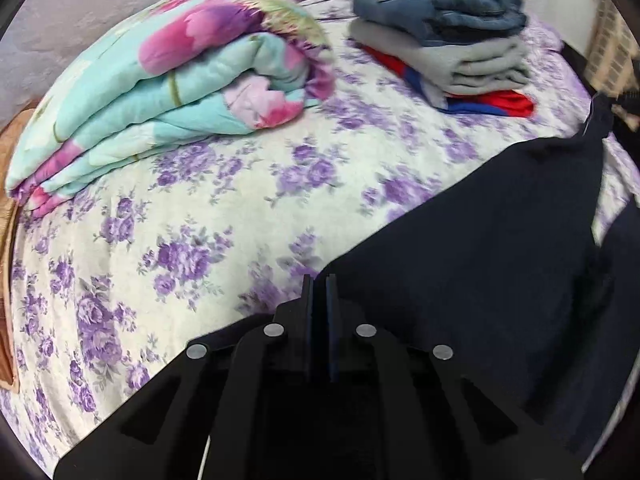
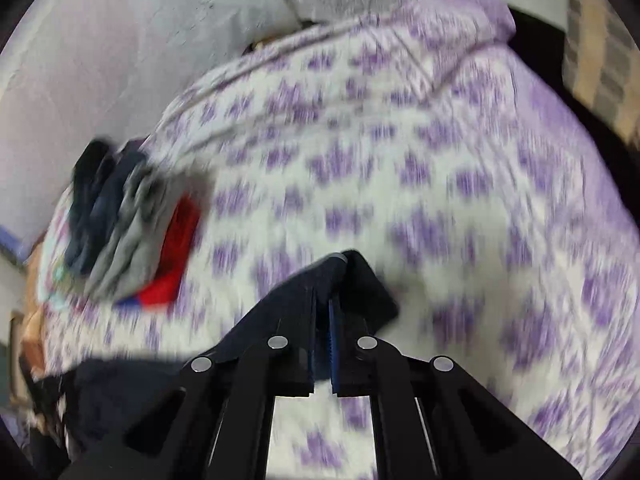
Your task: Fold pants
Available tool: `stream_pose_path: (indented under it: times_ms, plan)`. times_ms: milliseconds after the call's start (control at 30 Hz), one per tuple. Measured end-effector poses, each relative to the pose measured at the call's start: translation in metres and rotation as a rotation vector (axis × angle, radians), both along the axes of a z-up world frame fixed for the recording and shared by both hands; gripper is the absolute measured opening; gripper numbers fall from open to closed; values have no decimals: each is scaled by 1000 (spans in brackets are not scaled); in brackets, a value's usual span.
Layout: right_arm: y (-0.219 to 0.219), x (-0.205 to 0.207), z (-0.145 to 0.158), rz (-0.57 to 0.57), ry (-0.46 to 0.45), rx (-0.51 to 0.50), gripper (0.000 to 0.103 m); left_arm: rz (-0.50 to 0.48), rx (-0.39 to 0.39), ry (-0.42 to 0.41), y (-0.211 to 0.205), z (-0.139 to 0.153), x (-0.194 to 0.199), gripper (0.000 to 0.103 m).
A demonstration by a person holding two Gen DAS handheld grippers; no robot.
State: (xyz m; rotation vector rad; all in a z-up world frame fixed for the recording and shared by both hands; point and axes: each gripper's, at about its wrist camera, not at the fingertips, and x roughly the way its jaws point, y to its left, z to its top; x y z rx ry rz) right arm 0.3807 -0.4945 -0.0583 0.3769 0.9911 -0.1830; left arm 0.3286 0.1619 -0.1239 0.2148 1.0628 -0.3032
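Note:
The dark navy pants (image 1: 480, 256) hang stretched above the bed, running from my left gripper (image 1: 320, 284) up to the right edge of the left wrist view. The left gripper is shut on one corner of the pants. In the right wrist view, my right gripper (image 2: 322, 300) is shut on another corner of the pants (image 2: 352, 284), and the cloth trails down to the lower left. That view is blurred by motion.
The bed has a white sheet with purple flowers (image 1: 200, 240). A folded turquoise and pink quilt (image 1: 168, 84) lies at the back left. A stack of folded clothes (image 1: 444, 36), blue, grey and red, sits at the back; it also shows in the right wrist view (image 2: 124, 224).

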Motion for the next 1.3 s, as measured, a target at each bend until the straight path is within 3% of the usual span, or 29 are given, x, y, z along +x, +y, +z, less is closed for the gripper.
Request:
stream_pose_path:
  times_ms: [100, 200, 300, 367, 400, 433, 500, 533, 633, 733, 867, 967, 1000, 1033, 1100, 1233, 1300]
  plan:
    - [3, 63, -23, -2, 58, -46, 4, 34, 31, -3, -1, -7, 9, 5]
    - [6, 99, -72, 11, 130, -67, 5, 35, 74, -2, -4, -14, 15, 5]
    - [13, 104, -97, 38, 154, -97, 8, 35, 100, 7, -7, -15, 18, 5]
    - [11, 92, -79, 49, 126, -93, 11, 35, 93, 9, -5, -6, 17, 5]
    - [9, 85, -67, 60, 108, -93, 29, 40, 81, 2, -2, 1, 15, 5]
    - [8, 71, -47, 73, 75, -107, 64, 50, 69, -10, 2, 9, 12, 5]
    - [8, 39, -14, 100, 4, -173, 86, 61, 69, -76, 7, 30, -1, 5]
    - [9, 19, -2, 132, -18, -215, 86, 55, 63, -85, 6, 35, -7, 5]
    - [-3, -14, -9, 174, -4, -214, 86, 22, 38, -100, -1, 42, -34, 5]
    - [-20, -23, -42, 199, 32, -161, 86, -8, 16, -68, -15, 31, -52, 6]
    - [-23, -3, -98, 248, 105, -115, 80, -23, 57, -32, -30, 14, -65, 7]
    - [-16, 11, -120, 264, 80, -58, 79, 21, 105, 54, -27, -13, -51, 7]
    - [-15, 11, -121, 269, 60, -38, 60, 29, 88, 58, -25, -16, -49, 7]
    - [-11, 9, -118, 296, 26, 32, 15, 35, 76, 54, -24, -15, -48, 7]
    - [-9, 1, -105, 284, 4, 49, 11, 40, 67, 62, -22, -12, -46, 7]
    - [-21, -38, -46, 188, -89, 89, 10, 27, 90, 57, -24, -13, -46, 8]
    - [-28, -58, -28, 127, -53, 109, 9, 27, 93, 57, -23, -11, -46, 8]
